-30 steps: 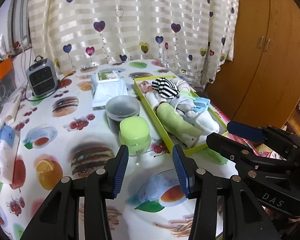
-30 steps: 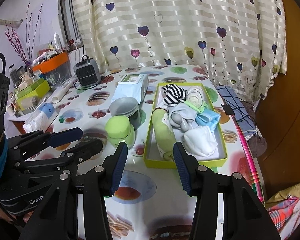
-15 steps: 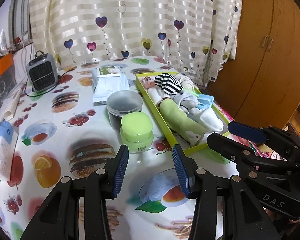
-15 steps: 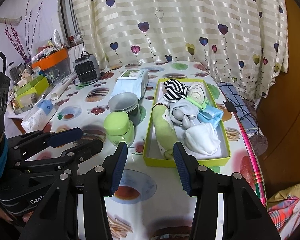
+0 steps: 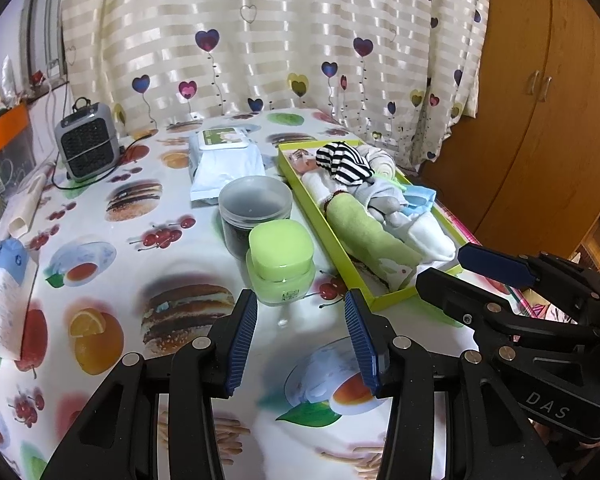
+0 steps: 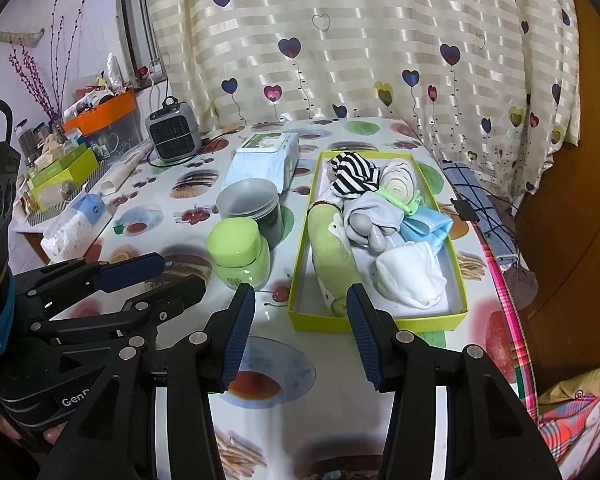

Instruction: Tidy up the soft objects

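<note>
lime-green box (image 6: pixel 378 322) sits just ahead of the right gripper (image 6: pixel 300 322), a bit to its right; from the left gripper (image 5: pixel 300 334) it's ahead and off to the right. inside the box: striped sock (image 6: pixel 356 174) and cream roll (image 6: pixel 398 180) at the far end, grey socks (image 6: pixel 374 216) and blue cloth (image 6: pixel 428 226) mid, white socks (image 6: pixel 414 276) at the near end, green roll (image 6: pixel 332 256) along the box's left wall. every soft item i can see is already in the box, none loose on the tablecloth (image 5: pixel 100 248), so the task looks near done or done; maybe only tidying the pile is left, can't tell what layout is wanted. both grippers have jaws standing apart with nothing between them, held over the table short of everything. green jar (image 5: pixel 282 266) is right ahead of the left gripper, grey tub (image 5: pixel 256 210) behind it, wipes pack (image 5: pixel 226 164) further off. these are not soft goods, likely left alone.
</note>
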Motion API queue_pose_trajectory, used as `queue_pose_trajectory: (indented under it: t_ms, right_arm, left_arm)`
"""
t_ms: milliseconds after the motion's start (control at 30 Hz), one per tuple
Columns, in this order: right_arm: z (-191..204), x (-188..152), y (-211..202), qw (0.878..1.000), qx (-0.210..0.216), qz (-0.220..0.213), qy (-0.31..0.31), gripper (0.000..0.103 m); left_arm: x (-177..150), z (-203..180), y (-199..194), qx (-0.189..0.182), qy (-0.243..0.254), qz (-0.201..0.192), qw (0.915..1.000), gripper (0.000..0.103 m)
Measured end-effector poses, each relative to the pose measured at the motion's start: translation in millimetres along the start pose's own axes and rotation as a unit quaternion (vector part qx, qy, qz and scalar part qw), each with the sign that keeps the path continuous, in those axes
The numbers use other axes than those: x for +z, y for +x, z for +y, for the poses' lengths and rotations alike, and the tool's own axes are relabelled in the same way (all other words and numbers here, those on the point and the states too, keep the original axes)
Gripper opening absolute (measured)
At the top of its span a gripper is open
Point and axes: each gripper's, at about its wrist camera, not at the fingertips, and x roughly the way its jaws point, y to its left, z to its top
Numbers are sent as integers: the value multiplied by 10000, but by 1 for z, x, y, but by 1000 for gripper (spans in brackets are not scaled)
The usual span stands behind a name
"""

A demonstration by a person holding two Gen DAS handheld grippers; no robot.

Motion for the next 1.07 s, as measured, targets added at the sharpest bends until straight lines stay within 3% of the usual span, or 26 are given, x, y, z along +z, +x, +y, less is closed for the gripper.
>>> queue_pose_trajectory:
  t_ms: [1067]
  right_arm:
    - [-3, -1, 5, 10000, -15, 39, -6, 49]
  left_arm:
    - [0, 2, 6, 11, -11, 51, 10000, 44]
